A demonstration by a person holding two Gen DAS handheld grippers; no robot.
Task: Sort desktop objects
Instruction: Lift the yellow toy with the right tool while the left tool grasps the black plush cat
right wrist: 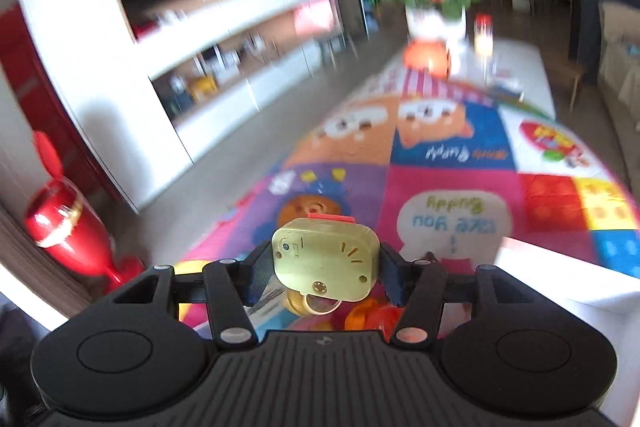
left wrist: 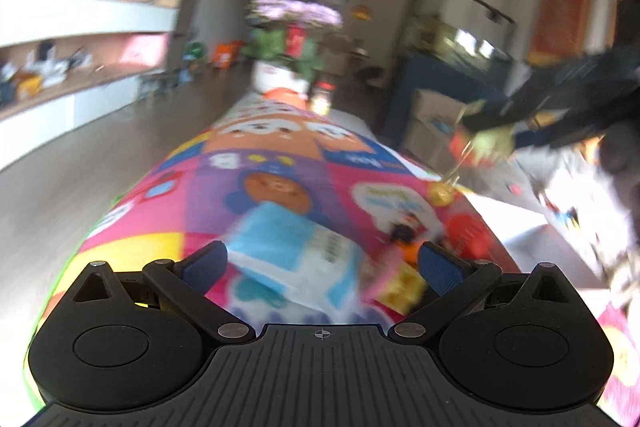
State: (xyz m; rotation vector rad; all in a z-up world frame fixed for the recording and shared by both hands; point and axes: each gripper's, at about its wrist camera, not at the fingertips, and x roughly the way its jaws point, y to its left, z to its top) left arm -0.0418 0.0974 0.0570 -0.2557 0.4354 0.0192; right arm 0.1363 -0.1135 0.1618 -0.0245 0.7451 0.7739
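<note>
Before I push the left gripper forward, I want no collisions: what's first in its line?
Likely the blue-and-white packet, lying on the colourful mat between the left gripper's open fingers; blur leaves depth unclear.

my long table is covered by a bright patchwork cartoon mat (left wrist: 280,163) in pink, purple, orange, blue and yellow squares, with cartoon faces and speech bubbles printed on it; a bare white strip of tabletop (right wrist: 524,67) shows past its far edge. near me on the mat lies a light blue and white flat packet (left wrist: 292,259) with a barcode panel, and just beside it, to its right, a small yellow block (left wrist: 404,287) and some blurred orange and pink toy pieces. at the far end stands a white pot of purple flowers (right wrist: 434,19), with a round orange object (right wrist: 426,57) in front of it and a small red-capped jar (right wrist: 483,35) alongside.
</note>
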